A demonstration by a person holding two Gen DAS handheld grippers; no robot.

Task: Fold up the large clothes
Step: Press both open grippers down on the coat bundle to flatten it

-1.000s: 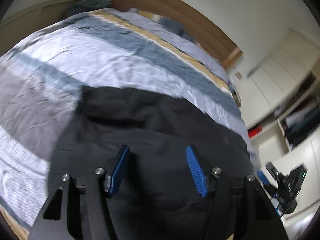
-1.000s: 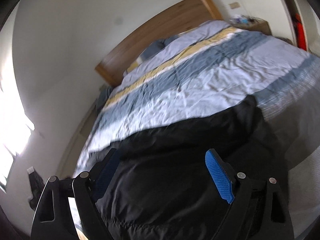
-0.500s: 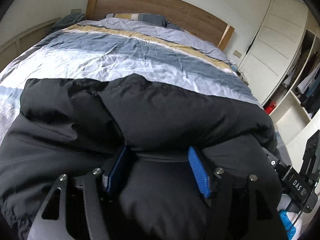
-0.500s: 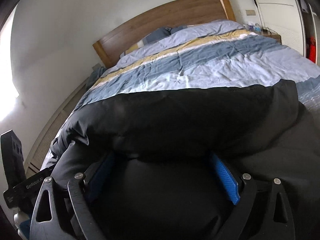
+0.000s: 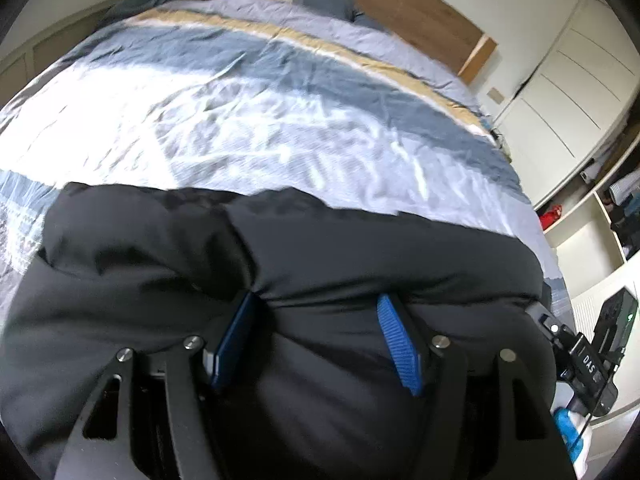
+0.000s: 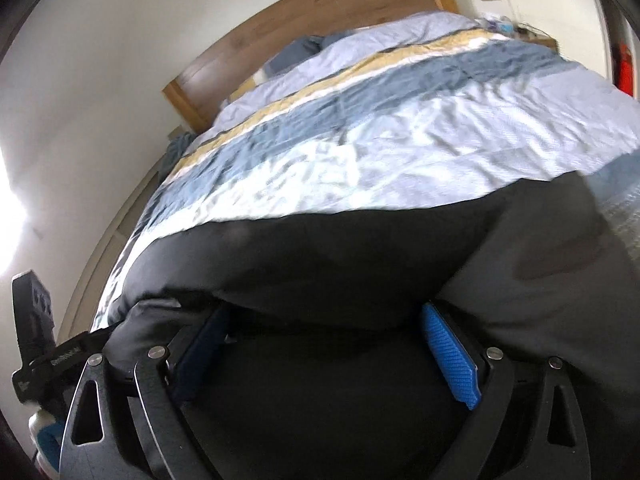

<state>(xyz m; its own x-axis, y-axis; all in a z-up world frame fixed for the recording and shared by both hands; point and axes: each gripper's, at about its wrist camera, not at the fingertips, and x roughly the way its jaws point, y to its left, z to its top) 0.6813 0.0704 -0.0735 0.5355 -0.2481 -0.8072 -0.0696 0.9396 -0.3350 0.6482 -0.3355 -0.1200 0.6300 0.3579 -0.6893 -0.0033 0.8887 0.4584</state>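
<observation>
1. While reaching into the black jacket [image 5: 360, 248], heaped across the near end of the striped bed [image 5: 280, 128], push left gripper [image 5: 316, 298] and right gripper [image 6: 324, 309] deeper.
2. Having just widened both sets of jaws around the padded fold without clamping, close firmly on its full thickness.
3. Lift evenly, together.
</observation>
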